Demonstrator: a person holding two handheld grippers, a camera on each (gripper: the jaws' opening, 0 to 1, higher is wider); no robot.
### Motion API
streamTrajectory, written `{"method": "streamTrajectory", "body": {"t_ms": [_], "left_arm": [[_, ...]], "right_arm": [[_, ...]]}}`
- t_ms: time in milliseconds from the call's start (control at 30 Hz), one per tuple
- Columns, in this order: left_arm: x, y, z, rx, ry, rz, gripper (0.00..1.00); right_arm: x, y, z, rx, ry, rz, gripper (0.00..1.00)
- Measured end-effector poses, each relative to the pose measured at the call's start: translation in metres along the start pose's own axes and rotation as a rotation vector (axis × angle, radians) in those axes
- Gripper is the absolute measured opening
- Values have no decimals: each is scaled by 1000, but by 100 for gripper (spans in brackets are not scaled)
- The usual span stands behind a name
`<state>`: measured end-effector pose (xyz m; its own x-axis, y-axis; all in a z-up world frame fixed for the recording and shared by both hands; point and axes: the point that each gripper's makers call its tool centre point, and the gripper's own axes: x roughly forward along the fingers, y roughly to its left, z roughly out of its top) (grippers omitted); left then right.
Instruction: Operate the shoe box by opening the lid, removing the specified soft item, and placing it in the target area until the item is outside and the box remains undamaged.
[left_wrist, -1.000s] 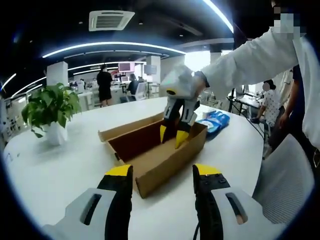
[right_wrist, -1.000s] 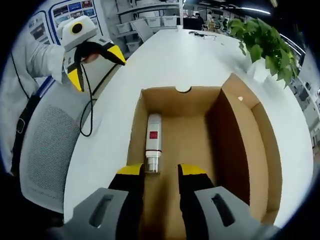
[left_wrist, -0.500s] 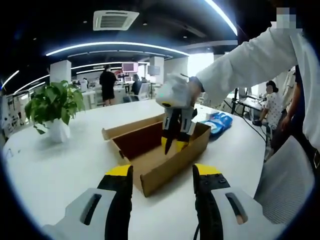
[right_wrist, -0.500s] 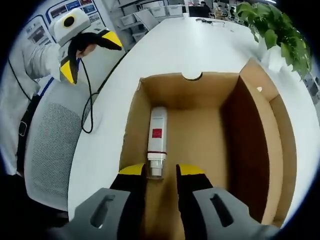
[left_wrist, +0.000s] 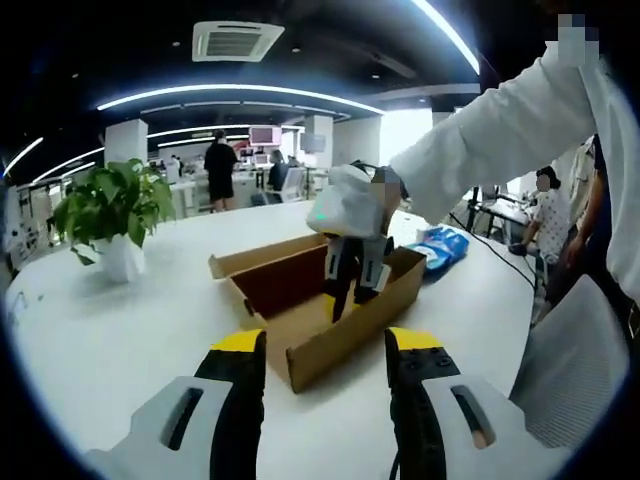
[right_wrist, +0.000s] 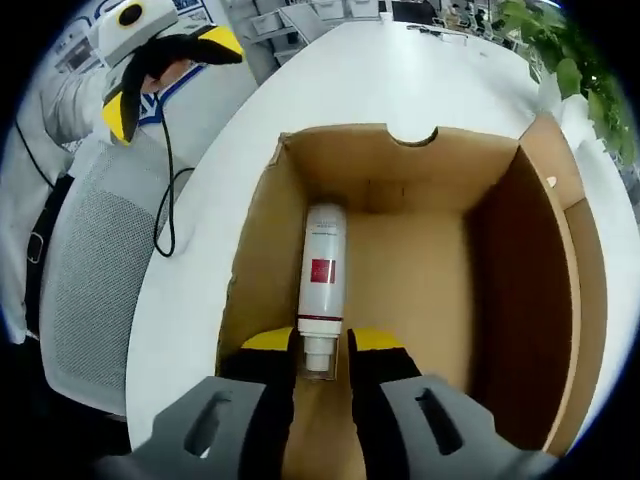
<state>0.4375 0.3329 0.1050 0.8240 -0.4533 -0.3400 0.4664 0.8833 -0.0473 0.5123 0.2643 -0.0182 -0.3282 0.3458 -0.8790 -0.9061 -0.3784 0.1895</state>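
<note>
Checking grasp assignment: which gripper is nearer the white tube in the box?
Right. The right gripper is down inside the shoe box, straddling the white tube's cap end. The left gripper is open outside the box.

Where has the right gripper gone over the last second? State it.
Yes: the right gripper has sunk deeper into the shoe box, its jaws now flanking the white tube's cap.

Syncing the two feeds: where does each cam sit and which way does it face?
Left gripper view: on the left gripper, held low over the table, facing the box; the right gripper and a sleeve show.
Right gripper view: on the right gripper, looking down into the box at the tube; the left gripper shows top left.
Shared: box, table, plant.
</note>
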Motion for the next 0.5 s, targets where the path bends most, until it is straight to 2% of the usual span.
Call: {"method": "streamTrajectory", "body": {"t_ms": [67,267,500], "left_arm": [[0,0,0,-2,-1,0,49],[2,-1,0,1,1,-4,49],[4,-3,2,4,-2,-11,49]], "right_arm": [[1,-2,-1,-19,6,-17,16],[-7,-7,-8,-4,13,-32,16],[-15,-12,-24,18,22,-63,16]]}}
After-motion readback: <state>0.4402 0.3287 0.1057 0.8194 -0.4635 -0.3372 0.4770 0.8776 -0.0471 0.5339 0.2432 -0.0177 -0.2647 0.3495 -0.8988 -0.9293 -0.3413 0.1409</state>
